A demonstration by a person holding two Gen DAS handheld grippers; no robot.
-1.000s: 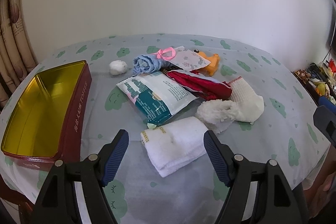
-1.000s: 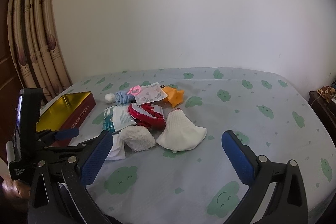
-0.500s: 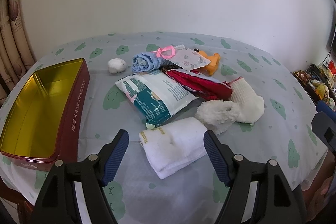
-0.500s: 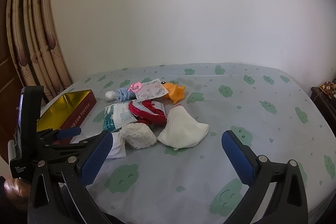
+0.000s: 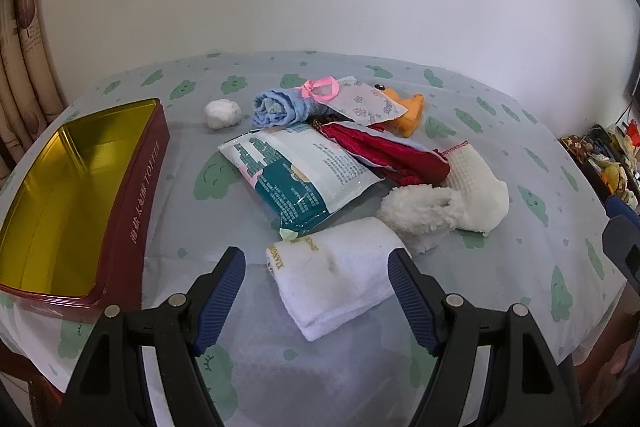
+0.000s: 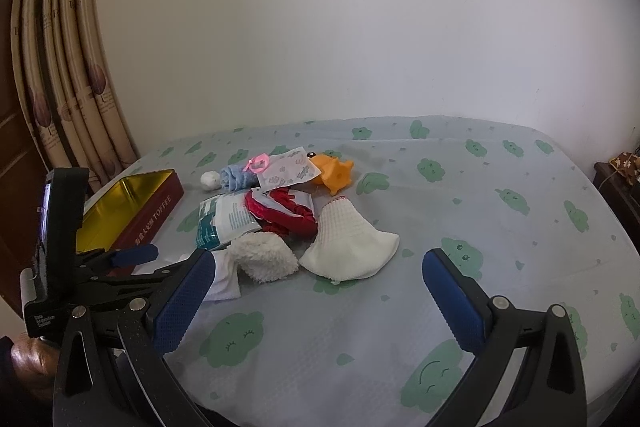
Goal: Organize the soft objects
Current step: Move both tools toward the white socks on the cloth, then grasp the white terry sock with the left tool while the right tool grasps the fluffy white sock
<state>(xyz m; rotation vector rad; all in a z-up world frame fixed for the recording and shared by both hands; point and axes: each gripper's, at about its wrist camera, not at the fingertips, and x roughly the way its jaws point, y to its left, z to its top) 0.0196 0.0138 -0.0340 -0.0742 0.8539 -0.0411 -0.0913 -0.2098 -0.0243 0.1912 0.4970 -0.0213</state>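
A folded white towel (image 5: 335, 269) lies between the open fingers of my left gripper (image 5: 316, 283), untouched. Behind it lie a fluffy white sock (image 5: 420, 213), a white knitted cloth (image 5: 478, 183), a red cloth (image 5: 390, 155), a teal-and-white packet (image 5: 298, 177), a rolled blue cloth (image 5: 278, 107), a white ball (image 5: 222, 113) and an orange toy (image 5: 408, 113). An open red tin with a gold inside (image 5: 60, 199) stands at the left. My right gripper (image 6: 316, 299) is open and empty, in front of the knitted cloth (image 6: 348, 251) and fluffy sock (image 6: 264, 257).
The table has a pale blue cloth with green cloud prints (image 6: 480, 227). A wall stands behind it and curtains (image 6: 68, 87) hang at the left. A dark side shelf with clutter (image 5: 604, 163) stands beyond the right edge. The left gripper shows in the right wrist view (image 6: 120, 259).
My left gripper has come forward a little toward the white towel. The right gripper has tilted down slightly. Nothing on the table has moved.
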